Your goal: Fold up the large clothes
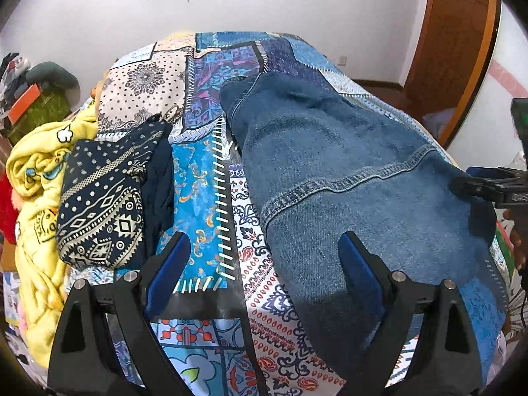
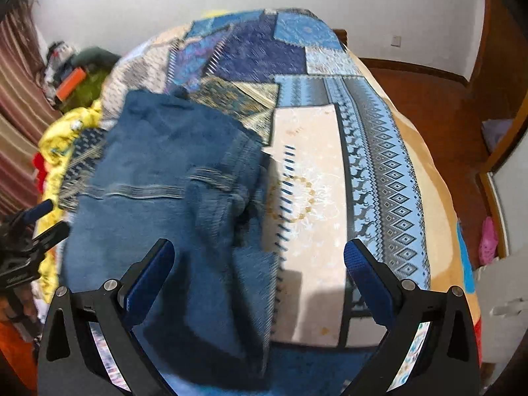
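Observation:
A blue denim garment (image 1: 330,165) lies spread lengthwise on a patchwork bedspread (image 1: 204,178); it also shows, blurred, in the right wrist view (image 2: 171,181). My left gripper (image 1: 264,254) is open and empty above the denim's near left edge. My right gripper (image 2: 259,264) is open and empty above the denim's near right edge. The right gripper shows at the right rim of the left wrist view (image 1: 488,184). The left gripper shows at the left rim of the right wrist view (image 2: 33,224).
A folded dark patterned cloth (image 1: 105,204) lies left of the denim. A crumpled yellow blanket (image 1: 36,178) lies beside it at the bed's left edge. A wooden door (image 1: 455,43) stands at the right, wooden floor (image 2: 439,105) beyond the bed.

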`<state>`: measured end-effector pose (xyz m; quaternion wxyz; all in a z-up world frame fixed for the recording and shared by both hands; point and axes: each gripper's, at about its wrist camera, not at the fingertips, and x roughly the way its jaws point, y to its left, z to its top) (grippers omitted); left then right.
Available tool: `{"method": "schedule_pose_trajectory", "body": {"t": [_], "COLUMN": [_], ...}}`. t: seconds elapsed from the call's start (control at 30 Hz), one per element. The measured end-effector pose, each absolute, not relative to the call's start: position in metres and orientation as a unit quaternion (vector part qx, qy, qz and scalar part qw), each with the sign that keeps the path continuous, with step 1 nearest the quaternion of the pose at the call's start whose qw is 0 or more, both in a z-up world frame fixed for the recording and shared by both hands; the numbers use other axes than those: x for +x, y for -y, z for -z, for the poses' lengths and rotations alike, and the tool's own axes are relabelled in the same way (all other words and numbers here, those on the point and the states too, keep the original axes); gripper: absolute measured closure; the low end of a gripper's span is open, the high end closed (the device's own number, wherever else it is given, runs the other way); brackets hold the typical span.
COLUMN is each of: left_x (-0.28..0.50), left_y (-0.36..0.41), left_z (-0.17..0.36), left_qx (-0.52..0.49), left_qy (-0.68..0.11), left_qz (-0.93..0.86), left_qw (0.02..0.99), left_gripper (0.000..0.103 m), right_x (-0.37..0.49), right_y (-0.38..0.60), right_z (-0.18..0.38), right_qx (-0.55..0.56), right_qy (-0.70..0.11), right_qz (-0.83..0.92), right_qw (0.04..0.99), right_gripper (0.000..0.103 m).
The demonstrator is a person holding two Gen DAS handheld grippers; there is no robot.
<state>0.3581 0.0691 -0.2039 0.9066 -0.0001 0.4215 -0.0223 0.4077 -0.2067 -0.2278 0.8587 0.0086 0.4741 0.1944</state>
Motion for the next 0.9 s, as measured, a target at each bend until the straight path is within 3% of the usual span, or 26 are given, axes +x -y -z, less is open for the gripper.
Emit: {"method": "schedule_pose_trajectory", "body": {"t": [0.23,0.4,0.73,0.9], "left_x": [0.364,0.368,0.389,0.404], "left_y": [-0.085,-0.094,-0.084,-0.089], "left_z": [0.199,0.183,0.228,0.247], "left_qx": [0.026,-0.035,-0.171,-0.246], "left_qy": [-0.424,-0.422,-0.510,-0.525], "left_qz": [-0.017,0.020,0.119,0.142], "left_qw": [0.905,0.906,0.835,0.802], "left_gripper": [0.009,0.009,0.009,0.009], "right_x": [0.412,0.406,0.436,0.449], "right_y": [0.223,0.221,0.219,0.220], "right_z": [0.215,0.199,0.273,0.292], "right_qx": [0.000,-0.002,0.109,0.160], "right_qy": [-0.448,-0.426,-0.560,-0.581], "right_qz": [-0.186,-0.216,-0.312,-0.340], "right_qw": [0.875,0.879,0.760,0.722], "right_gripper": [0.001,0.001,0.001,0.001]}}
